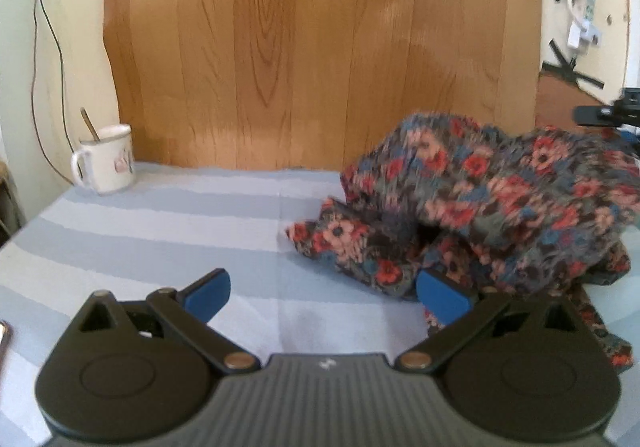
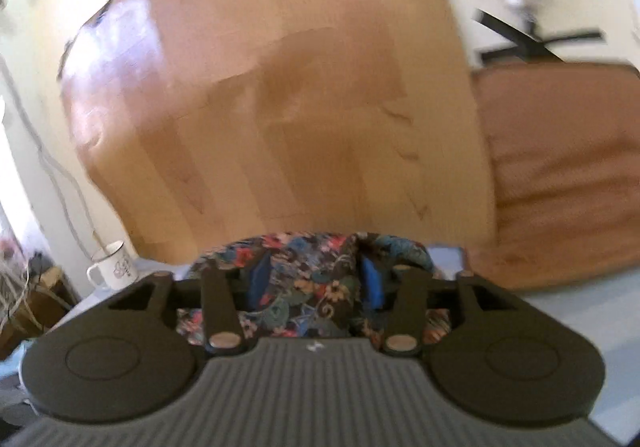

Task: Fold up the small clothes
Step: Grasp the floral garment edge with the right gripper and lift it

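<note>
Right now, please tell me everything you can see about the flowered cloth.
The flowered cloth looks like thin woven fabric, dark with red, pink and blue flowers. It is crumpled, not folded. In the left wrist view part lies bunched on the striped blue-and-white cover, and part is raised toward the right. The open left gripper holds nothing; its right pad sits against the cloth's near edge. In the right wrist view cloth fills the gap between the right gripper pads, which appear to grip it.

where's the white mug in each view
Left wrist: white mug at the left edge, on the striped cloth with a spoon in it.
Right wrist: lower left, small, beside the claw body.
Shared landmark: the wooden board behind the table.
</note>
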Motion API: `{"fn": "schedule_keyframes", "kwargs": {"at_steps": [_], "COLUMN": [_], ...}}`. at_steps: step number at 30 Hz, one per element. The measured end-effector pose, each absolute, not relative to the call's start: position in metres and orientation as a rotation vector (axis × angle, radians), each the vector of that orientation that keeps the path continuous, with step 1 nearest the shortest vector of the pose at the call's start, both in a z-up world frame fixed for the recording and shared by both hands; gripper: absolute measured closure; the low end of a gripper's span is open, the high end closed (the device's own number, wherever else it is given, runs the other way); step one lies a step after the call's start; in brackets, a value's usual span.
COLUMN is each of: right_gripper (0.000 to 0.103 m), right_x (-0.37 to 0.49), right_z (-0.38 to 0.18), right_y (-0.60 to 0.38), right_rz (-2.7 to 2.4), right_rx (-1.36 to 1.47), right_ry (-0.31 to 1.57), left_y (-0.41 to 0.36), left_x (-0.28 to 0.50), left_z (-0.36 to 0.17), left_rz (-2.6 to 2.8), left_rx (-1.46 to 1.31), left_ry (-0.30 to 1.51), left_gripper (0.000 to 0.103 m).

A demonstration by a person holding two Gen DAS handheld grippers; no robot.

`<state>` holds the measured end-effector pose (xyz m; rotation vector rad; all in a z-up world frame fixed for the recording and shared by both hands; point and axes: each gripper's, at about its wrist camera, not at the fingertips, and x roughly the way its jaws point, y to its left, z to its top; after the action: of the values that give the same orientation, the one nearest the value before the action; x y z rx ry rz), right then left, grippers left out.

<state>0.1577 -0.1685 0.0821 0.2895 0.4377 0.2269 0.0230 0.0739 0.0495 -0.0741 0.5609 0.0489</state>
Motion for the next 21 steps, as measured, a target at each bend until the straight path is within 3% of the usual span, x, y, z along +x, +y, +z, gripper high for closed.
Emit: {"fn": "schedule_keyframes", "kwargs": {"at_steps": [8, 21], "right_gripper": [0.028, 0.021], "right_x": [0.137, 0.135], "right_z": [0.044, 0.002], "right_y": [-0.199, -0.182], "right_rz": [0.240, 0.429], "right_rx": [0.367, 0.372], "right_ry": [0.467, 0.542], "left_y": [0.066, 0.060], "left_x": [0.036, 0.036], "left_z": [0.026, 0.009], "left_rz": [0.073, 0.110], "left_rx": [-0.033, 0.053], "left_ry": [0.599, 0.567], "left_gripper": [0.000, 0.000]}}
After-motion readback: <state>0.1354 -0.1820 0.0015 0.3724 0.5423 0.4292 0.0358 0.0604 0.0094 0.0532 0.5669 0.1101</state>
